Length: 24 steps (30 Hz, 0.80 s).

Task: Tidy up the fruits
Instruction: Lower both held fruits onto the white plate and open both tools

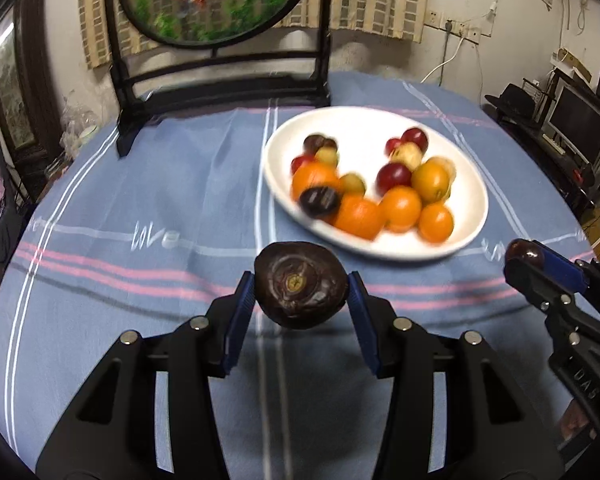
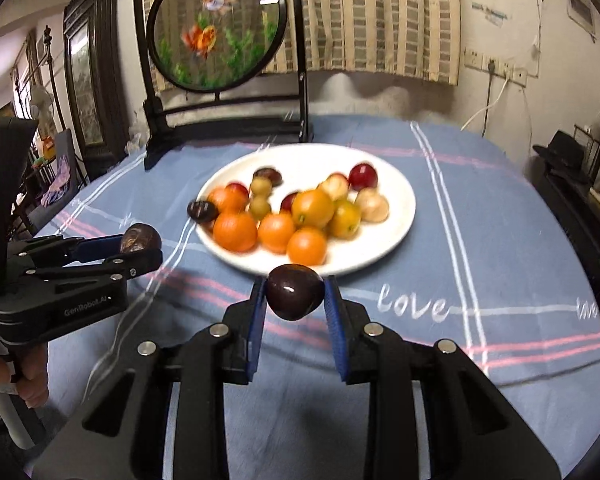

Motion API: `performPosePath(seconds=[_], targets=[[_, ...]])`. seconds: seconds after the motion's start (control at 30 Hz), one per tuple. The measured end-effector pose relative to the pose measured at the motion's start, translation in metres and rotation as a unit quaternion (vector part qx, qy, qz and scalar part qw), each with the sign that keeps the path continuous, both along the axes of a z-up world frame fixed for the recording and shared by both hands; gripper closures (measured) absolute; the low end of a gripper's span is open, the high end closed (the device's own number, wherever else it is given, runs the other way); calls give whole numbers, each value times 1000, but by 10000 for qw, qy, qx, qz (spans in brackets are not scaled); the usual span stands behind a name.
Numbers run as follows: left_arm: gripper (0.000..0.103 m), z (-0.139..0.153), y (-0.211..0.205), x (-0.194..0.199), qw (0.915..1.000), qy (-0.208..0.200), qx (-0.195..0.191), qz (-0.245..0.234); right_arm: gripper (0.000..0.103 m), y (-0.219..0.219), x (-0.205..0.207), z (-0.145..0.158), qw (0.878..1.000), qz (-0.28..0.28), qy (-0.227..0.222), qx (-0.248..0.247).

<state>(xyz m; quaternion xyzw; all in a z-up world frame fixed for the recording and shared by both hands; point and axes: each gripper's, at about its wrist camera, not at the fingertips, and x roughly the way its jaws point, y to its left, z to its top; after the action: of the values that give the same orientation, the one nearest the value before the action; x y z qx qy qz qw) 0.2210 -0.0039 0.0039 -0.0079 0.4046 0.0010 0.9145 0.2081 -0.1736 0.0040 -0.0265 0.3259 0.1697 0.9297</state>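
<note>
Barely begun by the look of it: left gripper [image 1: 301, 294] fingers clamped on one dark chestnut [image 1: 300, 289], right gripper [image 2: 294, 298] fingers clamped on another dark chestnut [image 2: 295, 291], most fruits still mixed on the white plate [image 1: 474, 216].

Both wrist views facing shared plate [image 1: 472, 216]

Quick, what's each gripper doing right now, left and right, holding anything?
Left gripper: closed on a dark brown water chestnut, clear of the tablecloth.
Right gripper: closed on a smaller dark chestnut, also lifted.
</note>
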Motion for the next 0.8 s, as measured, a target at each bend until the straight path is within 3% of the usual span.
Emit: performPosePath(seconds=[0.27, 0.6, 0.7, 0.8], targets=[[55, 21, -11, 55, 10000, -53, 52, 2, 74, 10, 48, 15, 9996, 28, -278, -67], [55, 3, -5, 107, 9998, 89, 131, 119, 73, 35, 95, 1, 9991, 97, -380, -185], [55, -2, -5, 115, 9998, 116, 89, 112, 65, 39, 105, -4, 9986, -4, -422, -333], [51, -4, -7, 120, 9997, 48, 158, 159, 65, 40, 110, -7, 9984, -9, -395, -413]])
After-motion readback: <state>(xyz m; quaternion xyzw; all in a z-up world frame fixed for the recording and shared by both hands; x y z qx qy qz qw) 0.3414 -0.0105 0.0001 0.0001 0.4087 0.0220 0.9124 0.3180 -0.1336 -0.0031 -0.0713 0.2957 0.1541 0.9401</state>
